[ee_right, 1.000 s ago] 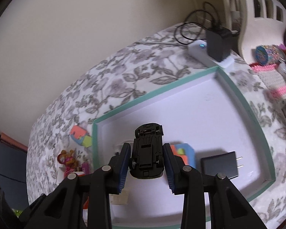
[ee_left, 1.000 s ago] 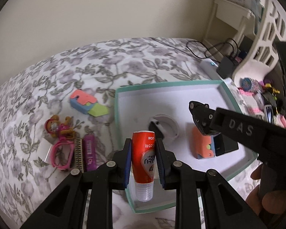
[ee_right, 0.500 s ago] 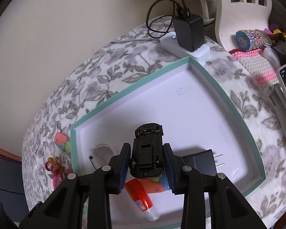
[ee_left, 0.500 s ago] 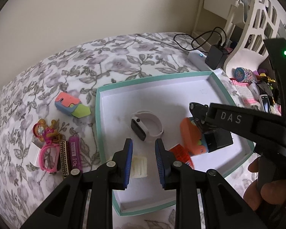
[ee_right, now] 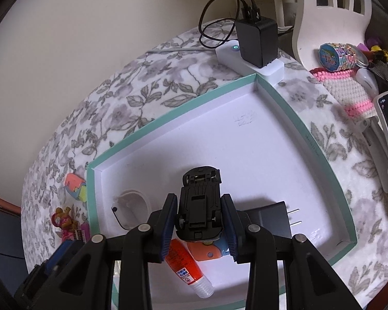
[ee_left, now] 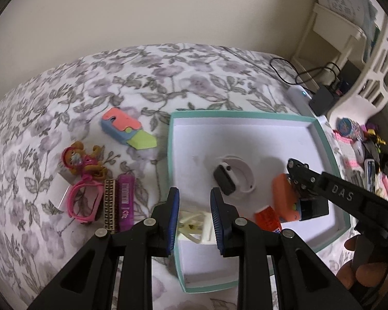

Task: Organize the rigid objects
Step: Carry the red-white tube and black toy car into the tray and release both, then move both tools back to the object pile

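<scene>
My left gripper [ee_left: 195, 211] hangs over the near left edge of the teal-rimmed white tray [ee_left: 172, 155]. Its jaws are drawn in to a narrow gap with nothing between them. The red tube [ee_left: 267, 218] lies in the tray beside an orange-and-blue toy [ee_left: 284, 199]. My right gripper [ee_right: 200, 222] is shut on a black toy car [ee_right: 200, 201], held underside up above that toy [ee_right: 207, 252] and the tube [ee_right: 186, 266]. A white-strapped watch [ee_left: 230, 177], a black plug [ee_right: 274, 219] and a cream clip [ee_left: 194, 226] also lie in the tray.
Left of the tray on the floral cloth lie a pink-blue-green toy [ee_left: 126, 129], a figure charm [ee_left: 77, 159], pink glasses [ee_left: 82, 201], a gold bar [ee_left: 109, 206] and a purple stick [ee_left: 125, 201]. A power strip with charger [ee_right: 245, 56] sits behind the tray; clutter crowds the right.
The red tube has left my left gripper and now lies in the tray. The left gripper has drawn back to the left. The right gripper still holds the car, now over the tube and orange toy.
</scene>
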Tool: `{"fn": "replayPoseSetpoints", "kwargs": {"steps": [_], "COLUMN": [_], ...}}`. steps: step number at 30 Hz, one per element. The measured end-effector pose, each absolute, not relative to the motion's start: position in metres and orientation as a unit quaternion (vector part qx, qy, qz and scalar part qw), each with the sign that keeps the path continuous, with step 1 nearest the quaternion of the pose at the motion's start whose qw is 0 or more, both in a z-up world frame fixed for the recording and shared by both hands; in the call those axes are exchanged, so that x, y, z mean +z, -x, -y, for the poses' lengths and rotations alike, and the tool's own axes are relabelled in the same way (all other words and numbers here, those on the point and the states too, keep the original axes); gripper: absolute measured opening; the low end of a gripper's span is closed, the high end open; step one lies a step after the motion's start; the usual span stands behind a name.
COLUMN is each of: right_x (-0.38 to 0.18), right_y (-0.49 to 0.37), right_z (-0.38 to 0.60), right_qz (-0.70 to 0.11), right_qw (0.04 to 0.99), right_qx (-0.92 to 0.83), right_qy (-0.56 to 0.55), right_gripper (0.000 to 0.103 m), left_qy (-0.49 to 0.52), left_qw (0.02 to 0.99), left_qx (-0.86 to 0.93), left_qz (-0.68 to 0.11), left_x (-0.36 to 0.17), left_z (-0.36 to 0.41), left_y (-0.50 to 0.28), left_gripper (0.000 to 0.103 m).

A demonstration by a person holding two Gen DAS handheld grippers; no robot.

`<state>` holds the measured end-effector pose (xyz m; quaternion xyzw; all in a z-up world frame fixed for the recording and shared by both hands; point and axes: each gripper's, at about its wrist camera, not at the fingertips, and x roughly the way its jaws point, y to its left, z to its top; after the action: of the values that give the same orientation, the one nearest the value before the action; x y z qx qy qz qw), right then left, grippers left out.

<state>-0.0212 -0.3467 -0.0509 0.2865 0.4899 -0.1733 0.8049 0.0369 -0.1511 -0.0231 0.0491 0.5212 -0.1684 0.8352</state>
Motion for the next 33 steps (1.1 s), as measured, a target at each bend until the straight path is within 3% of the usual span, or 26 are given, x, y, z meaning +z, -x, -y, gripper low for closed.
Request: {"fn": "replayPoseSetpoints", "kwargs": {"steps": [2, 6, 11, 14, 16, 20, 23, 33], "right_x": [-0.051, -0.052, -0.052, -0.052, -0.051, -0.048, -0.047, -0.040], "right_y": [0.020, 0.020, 0.020, 0.018, 0.018, 0.017, 0.017, 0.012], "right_z": [0.346, 0.346, 0.345, 0.343, 0.341, 0.338, 0.337, 0.330], "right_qz": [-0.492, -0.493, -0.492, -0.491, -0.488, -0.480, -0.477, -0.453], "right_qw": [0.805, 0.805, 0.808, 0.813, 0.818, 0.827, 0.830, 0.848], "right_qx": [-0.177, -0.185, -0.189, -0.187, -0.187, -0.186, -0.185, -0.169], "right_qy": [-0.282, -0.273, -0.262, -0.252, -0.241, -0.227, -0.221, -0.219], "right_gripper": [0.040, 0.063, 0.072, 0.080, 0.089, 0.103, 0.103, 0.103], "left_qy": [-0.042, -0.030, -0.019, -0.016, -0.015, -0.010, -0.005, 0.034], "left_qw": [0.835, 0.833, 0.833, 0.834, 0.836, 0.840, 0.844, 0.863], "left_qx": [-0.163, -0.153, -0.135, -0.125, -0.113, -0.086, -0.062, 0.002], "left_qz": [-0.524, -0.531, -0.536, -0.537, -0.537, -0.536, -0.533, -0.504], "left_x": [-0.023, -0.025, -0.027, -0.028, -0.030, -0.033, -0.035, -0.031], "left_z": [0.147, 0.139, 0.129, 0.124, 0.120, 0.108, 0.097, 0.049], "left_y": [-0.039, -0.044, -0.050, -0.052, -0.054, -0.060, -0.065, -0.081], "left_gripper": [0.026, 0.031, 0.042, 0.057, 0.074, 0.081, 0.097, 0.099]}}
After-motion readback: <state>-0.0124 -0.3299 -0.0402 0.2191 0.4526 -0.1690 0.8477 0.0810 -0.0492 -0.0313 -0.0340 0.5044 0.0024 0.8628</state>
